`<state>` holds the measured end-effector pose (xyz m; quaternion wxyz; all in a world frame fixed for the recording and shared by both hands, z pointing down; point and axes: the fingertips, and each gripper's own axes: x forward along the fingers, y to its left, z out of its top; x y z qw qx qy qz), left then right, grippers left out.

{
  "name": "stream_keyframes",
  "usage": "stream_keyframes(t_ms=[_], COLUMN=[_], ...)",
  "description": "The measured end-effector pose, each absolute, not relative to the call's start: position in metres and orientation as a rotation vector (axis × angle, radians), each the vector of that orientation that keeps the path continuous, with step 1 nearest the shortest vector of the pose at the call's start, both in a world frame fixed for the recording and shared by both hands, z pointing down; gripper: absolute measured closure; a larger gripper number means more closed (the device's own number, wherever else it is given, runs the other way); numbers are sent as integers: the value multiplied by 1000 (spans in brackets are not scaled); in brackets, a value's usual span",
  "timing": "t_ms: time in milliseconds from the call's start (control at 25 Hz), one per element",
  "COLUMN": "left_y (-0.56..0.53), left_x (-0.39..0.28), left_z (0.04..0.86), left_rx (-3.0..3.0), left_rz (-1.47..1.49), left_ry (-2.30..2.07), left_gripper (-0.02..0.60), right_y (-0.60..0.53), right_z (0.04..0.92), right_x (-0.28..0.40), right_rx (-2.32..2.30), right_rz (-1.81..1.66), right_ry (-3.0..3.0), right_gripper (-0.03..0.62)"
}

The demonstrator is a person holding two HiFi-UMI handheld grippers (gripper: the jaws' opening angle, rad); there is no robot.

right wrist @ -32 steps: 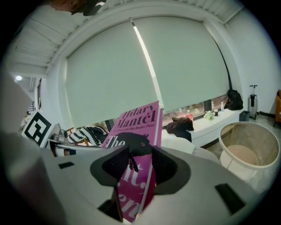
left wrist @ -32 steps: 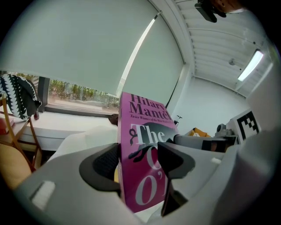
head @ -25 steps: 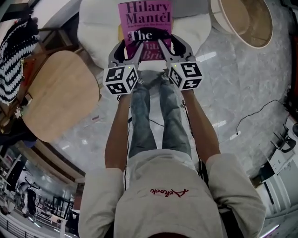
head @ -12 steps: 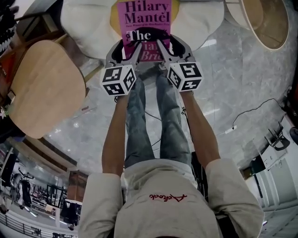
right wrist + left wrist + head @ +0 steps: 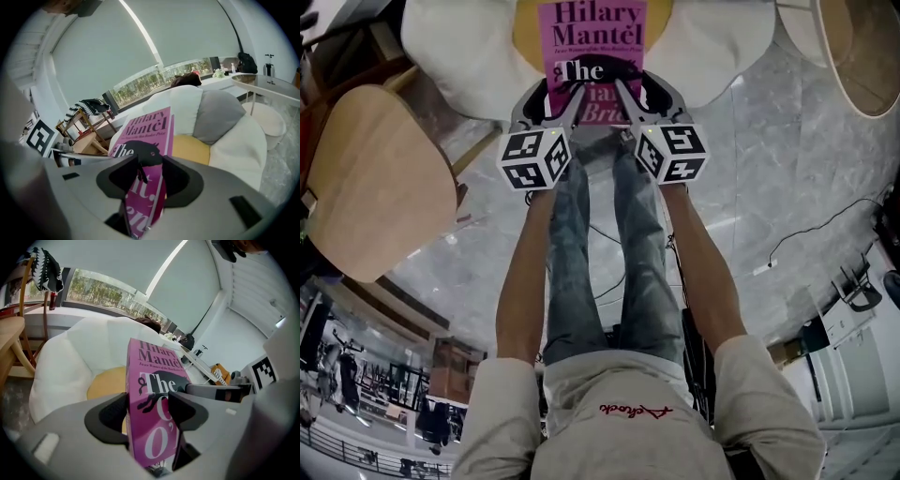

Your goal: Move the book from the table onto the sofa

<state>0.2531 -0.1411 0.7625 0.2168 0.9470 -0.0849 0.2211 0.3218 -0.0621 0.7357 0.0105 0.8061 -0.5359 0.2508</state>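
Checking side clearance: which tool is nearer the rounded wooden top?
Left. The left tool grips the book on the side toward the rounded wooden top; the right tool grips the far side.

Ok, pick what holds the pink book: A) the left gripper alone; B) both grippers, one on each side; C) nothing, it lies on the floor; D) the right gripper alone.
B: the left gripper and the right gripper each clamp one side of the book, as each gripper view shows.
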Motion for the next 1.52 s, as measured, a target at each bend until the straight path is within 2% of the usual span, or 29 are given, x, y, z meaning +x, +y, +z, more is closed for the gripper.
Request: stream_keyframes(t_ms=[960,1520], left_y=[-193,-204], left_x=[351,365], left_z=[891,930], left_rx=[2536,2484], left_rz=[737,757], left_ry=[-243,-209], left_gripper=[299,299], right_y=[-117,-133], right_z=[865,899], right_x=[423,435], right_rx=[2467,2409], right_rz=[954,961], right_ry=[-1620,-1617], right_gripper=[425,425])
